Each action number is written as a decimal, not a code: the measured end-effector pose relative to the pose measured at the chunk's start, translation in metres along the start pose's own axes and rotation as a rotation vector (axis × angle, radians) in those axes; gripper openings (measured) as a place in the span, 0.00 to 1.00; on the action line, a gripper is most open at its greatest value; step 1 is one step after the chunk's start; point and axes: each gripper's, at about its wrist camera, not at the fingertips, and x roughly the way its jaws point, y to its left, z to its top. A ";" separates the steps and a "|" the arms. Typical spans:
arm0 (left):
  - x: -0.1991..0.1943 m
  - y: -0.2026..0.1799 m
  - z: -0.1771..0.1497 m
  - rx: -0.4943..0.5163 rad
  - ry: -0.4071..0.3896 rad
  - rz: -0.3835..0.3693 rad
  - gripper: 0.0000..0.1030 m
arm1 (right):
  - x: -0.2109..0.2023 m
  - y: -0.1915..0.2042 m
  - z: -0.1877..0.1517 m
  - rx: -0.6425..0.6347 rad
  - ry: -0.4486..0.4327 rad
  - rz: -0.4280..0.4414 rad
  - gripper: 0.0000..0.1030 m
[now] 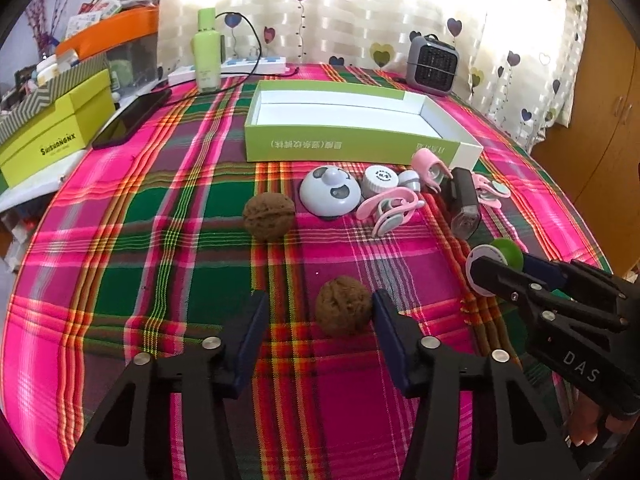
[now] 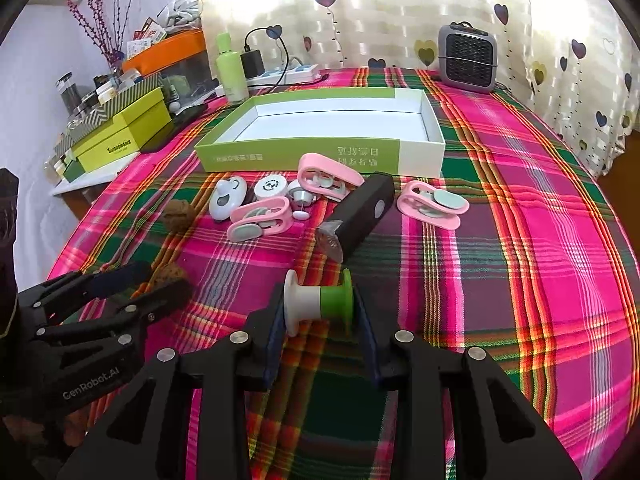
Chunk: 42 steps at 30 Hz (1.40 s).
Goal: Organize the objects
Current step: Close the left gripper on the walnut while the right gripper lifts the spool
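Observation:
A brown walnut [image 1: 343, 306] lies on the plaid cloth between the fingers of my left gripper [image 1: 318, 314]. Its right finger [image 1: 386, 320] touches the nut, while the left finger [image 1: 252, 324] stands clear of it, so the jaws are open. My right gripper [image 2: 320, 316] is shut on a white and green spool [image 2: 318, 304], gripped by its two end flanges just above the cloth. The left wrist view shows that spool [image 1: 494, 254] at the right. A second walnut [image 1: 269, 216] lies farther back. The empty green and white box [image 1: 352, 140] stands behind.
In front of the box lie a white round gadget [image 1: 330, 190], a white cap [image 1: 380, 180], pink clips [image 2: 434, 202] and a black device [image 2: 362, 210]. A grey heater [image 2: 466, 58], a green bottle [image 1: 207, 52] and a power strip line the back. A phone [image 1: 132, 120] and a yellow box [image 1: 52, 140] sit left.

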 end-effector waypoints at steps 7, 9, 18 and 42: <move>0.001 -0.005 0.002 0.013 -0.003 0.000 0.33 | 0.001 0.001 -0.001 -0.003 0.000 0.000 0.33; 0.002 -0.006 0.003 0.015 -0.005 -0.001 0.28 | 0.001 0.001 -0.001 -0.004 0.000 0.002 0.33; 0.003 -0.007 0.005 0.016 -0.006 -0.008 0.27 | 0.001 0.004 -0.001 -0.016 -0.001 0.003 0.33; -0.001 -0.006 0.042 0.010 -0.063 -0.053 0.27 | -0.009 0.008 0.028 -0.067 -0.059 0.018 0.33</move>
